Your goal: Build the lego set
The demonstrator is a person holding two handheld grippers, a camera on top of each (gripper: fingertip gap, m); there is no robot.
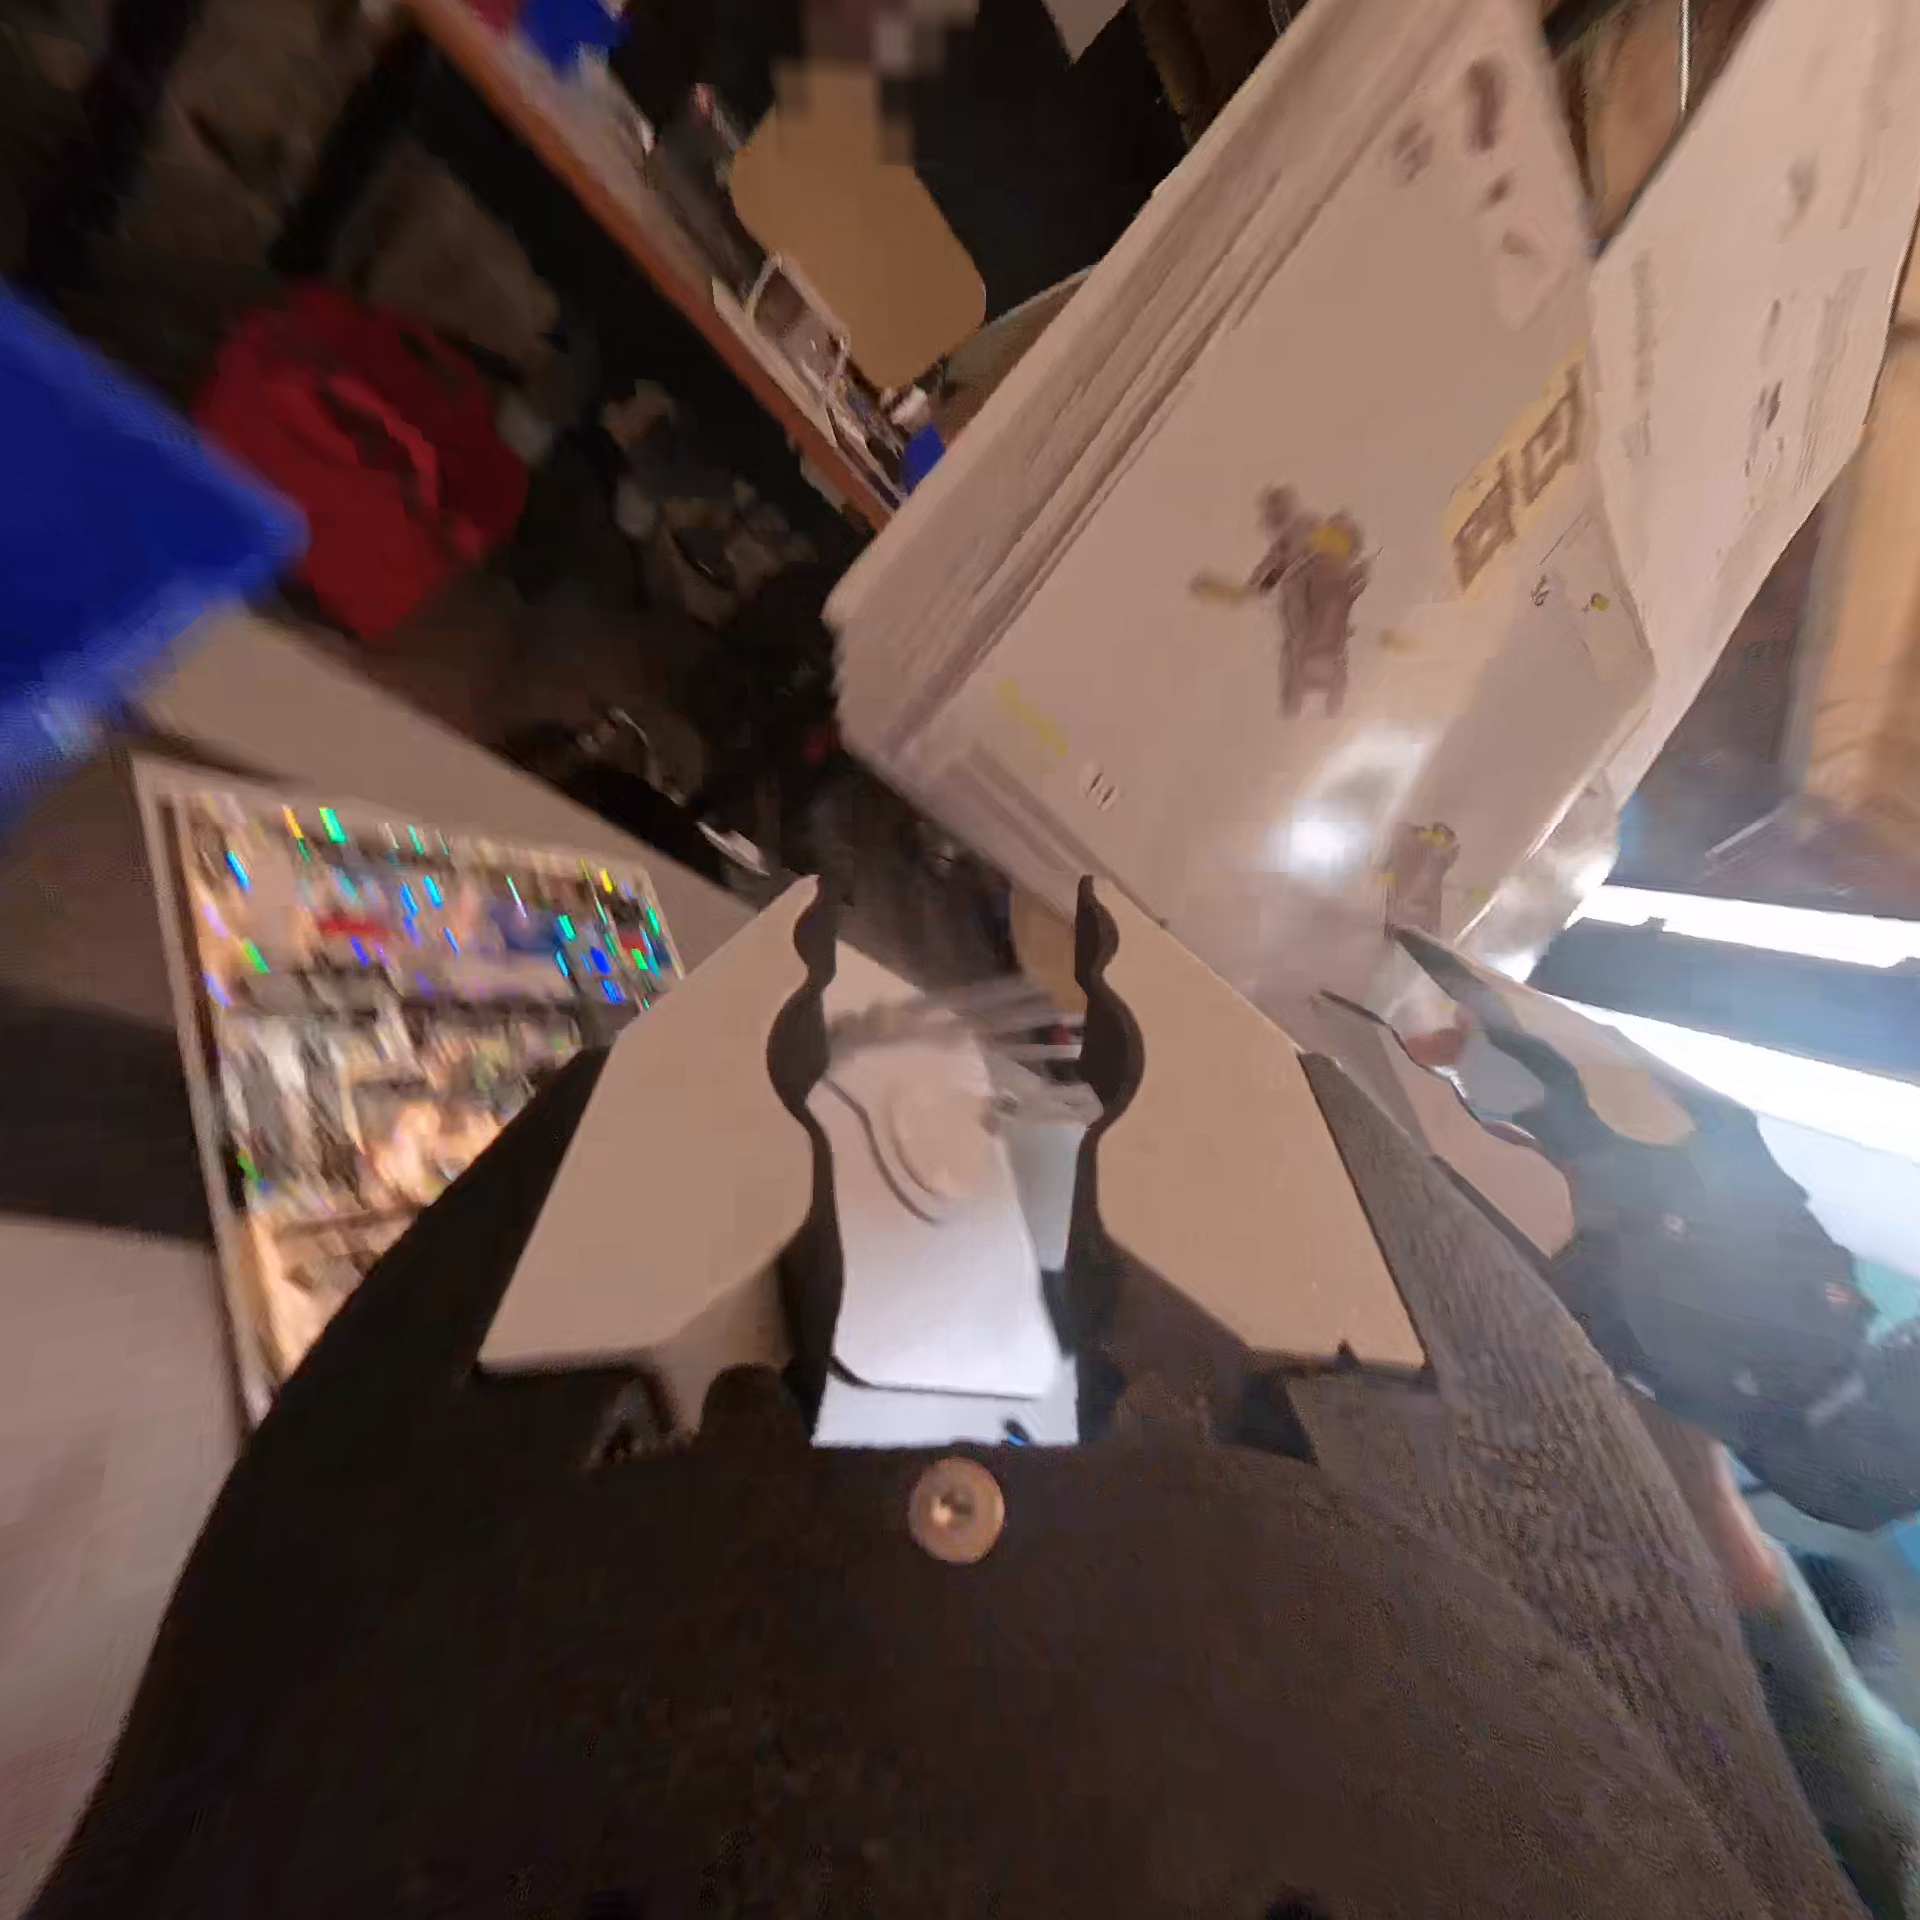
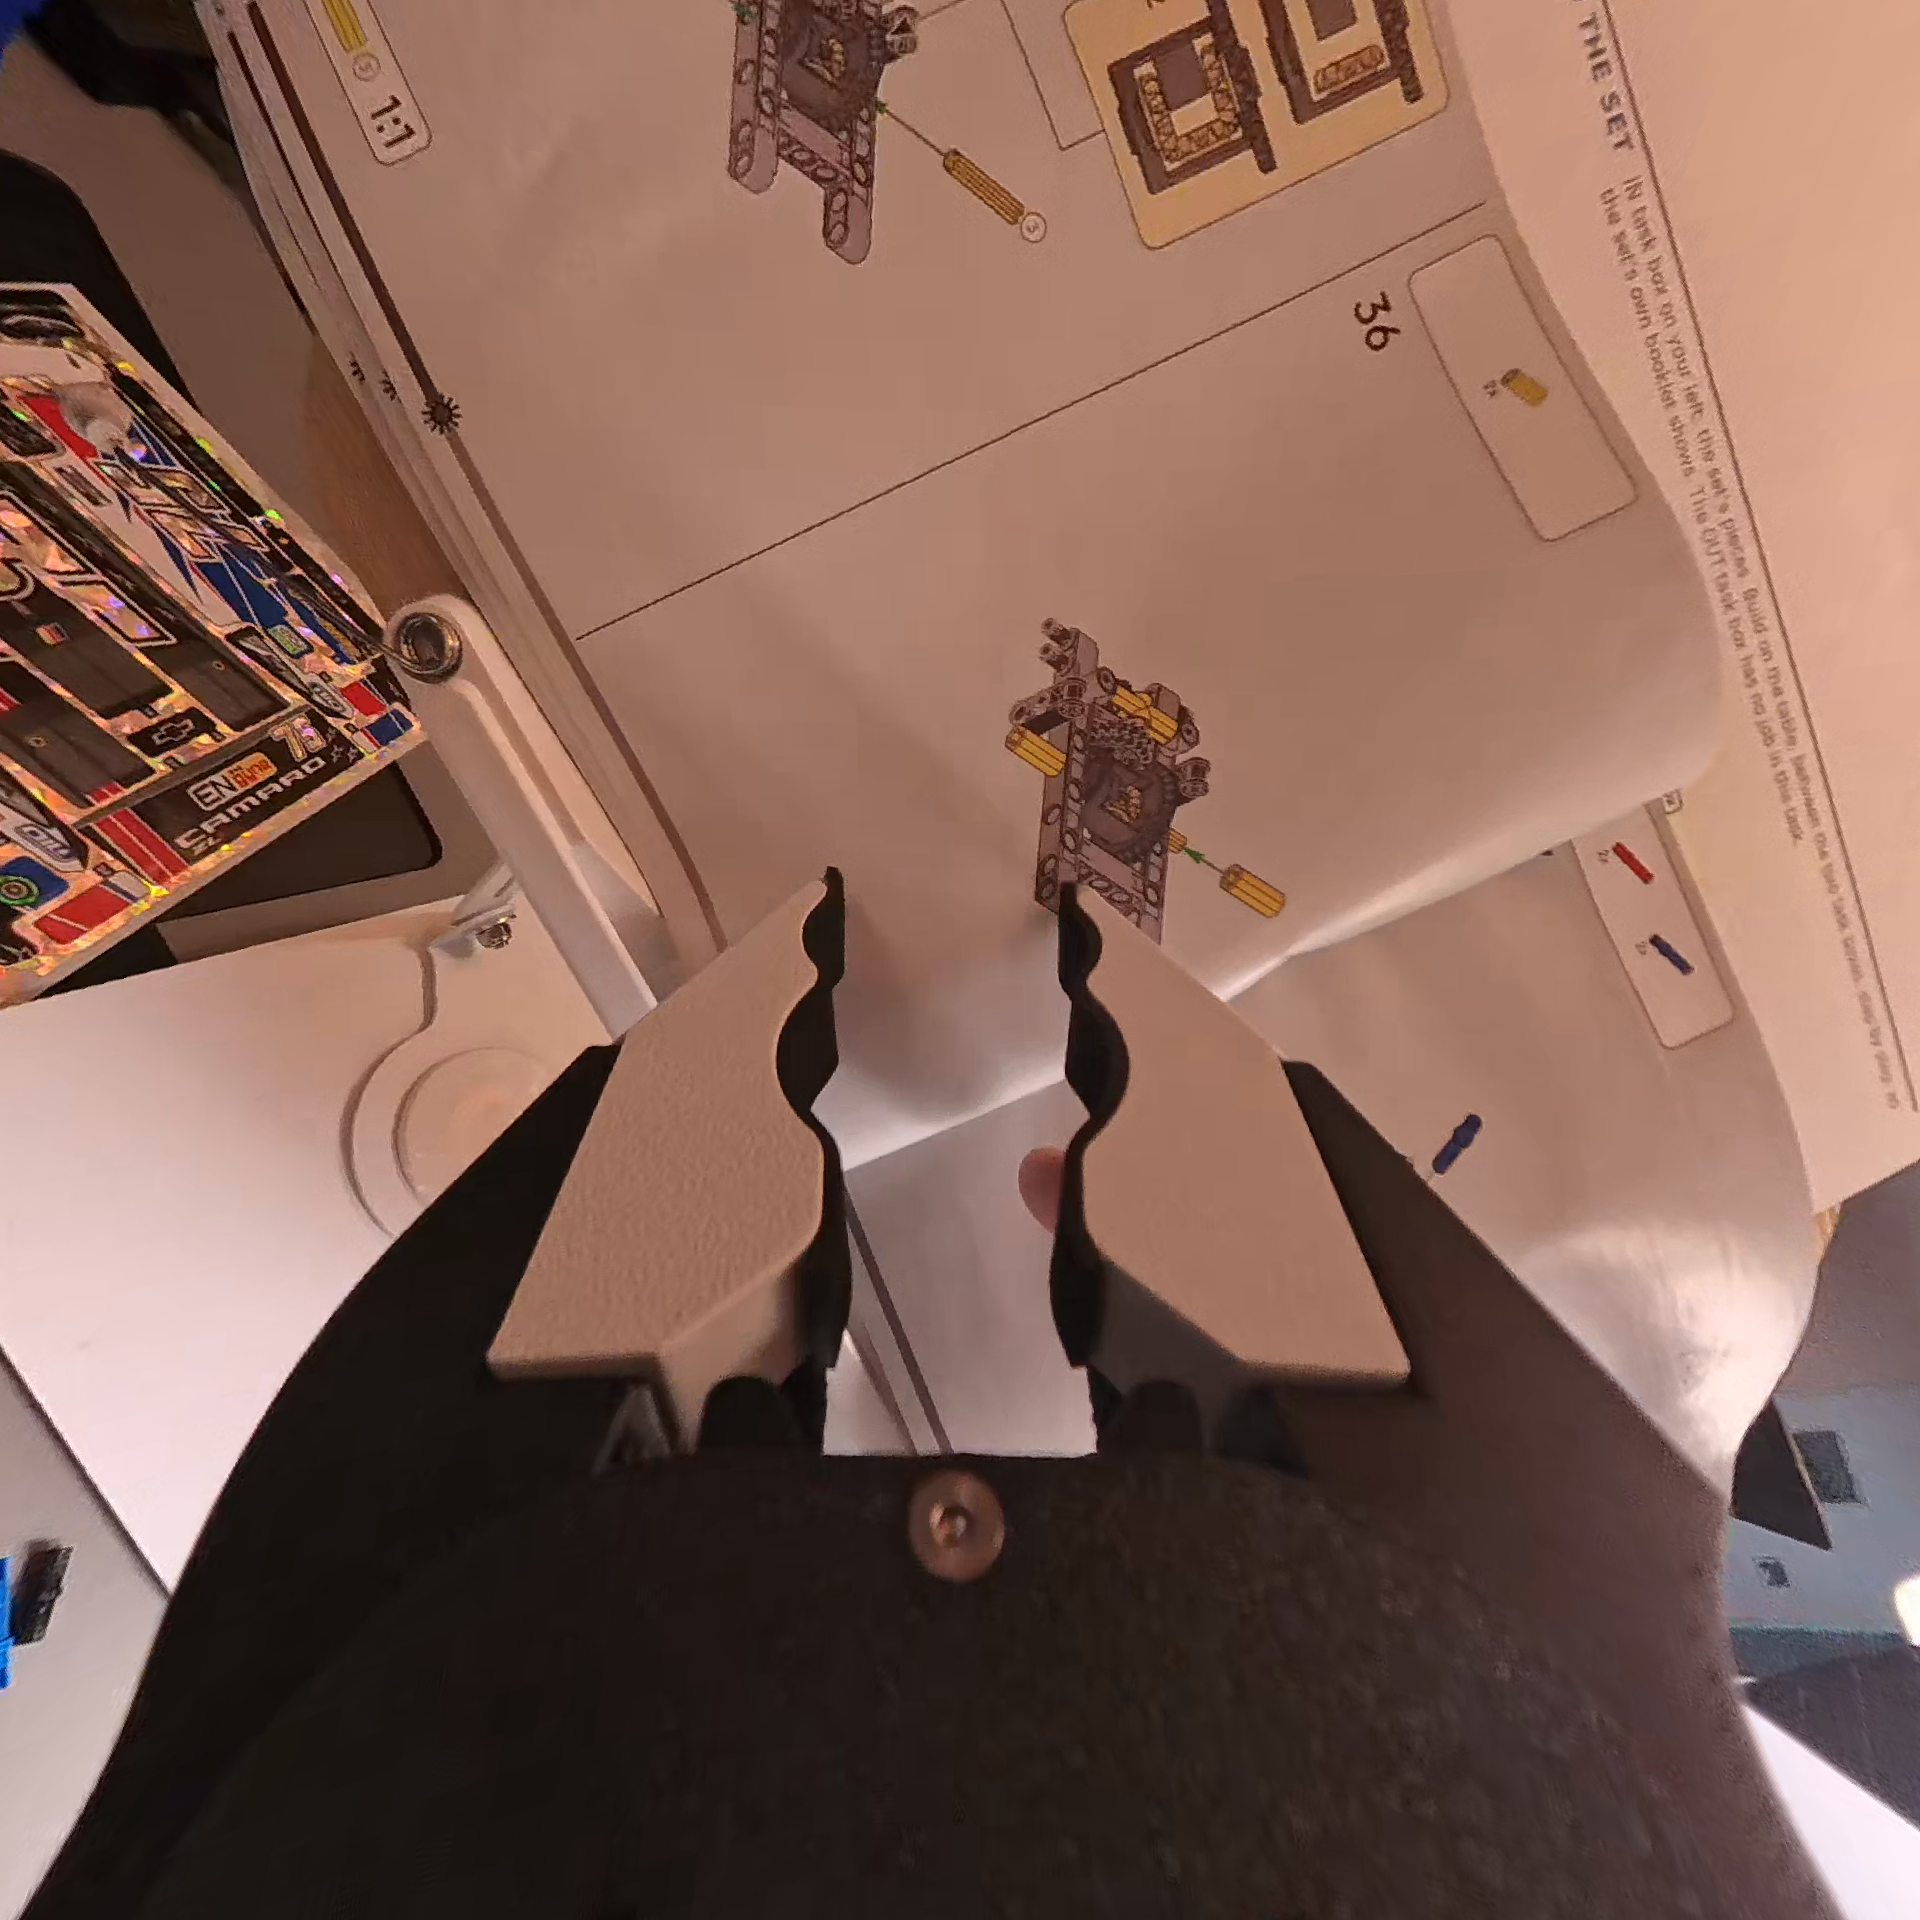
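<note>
The open instruction booklet [image 2: 1039, 468] leans on a white stand [image 2: 540, 790]; its glossy page is curled up along the lower and right edges. My right gripper [image 2: 948, 891] is open and empty, its tips close to the lower part of that page, beside a printed build step. My left gripper [image 1: 951, 891] is open and empty, held off to the left and pointing past the booklet [image 1: 1247, 468]. The left wrist view is motion-blurred. The right gripper also shows there [image 1: 1538, 1070], its tip at the page's lower edge. No loose bricks show clearly.
A shiny sticker sheet [image 2: 156, 675] lies left of the stand and also shows in the left wrist view [image 1: 395, 1039]. A blue bin [image 1: 94, 499] is at far left. A small blue part [image 2: 16, 1600] lies at the table's left edge. Room clutter sits beyond the table.
</note>
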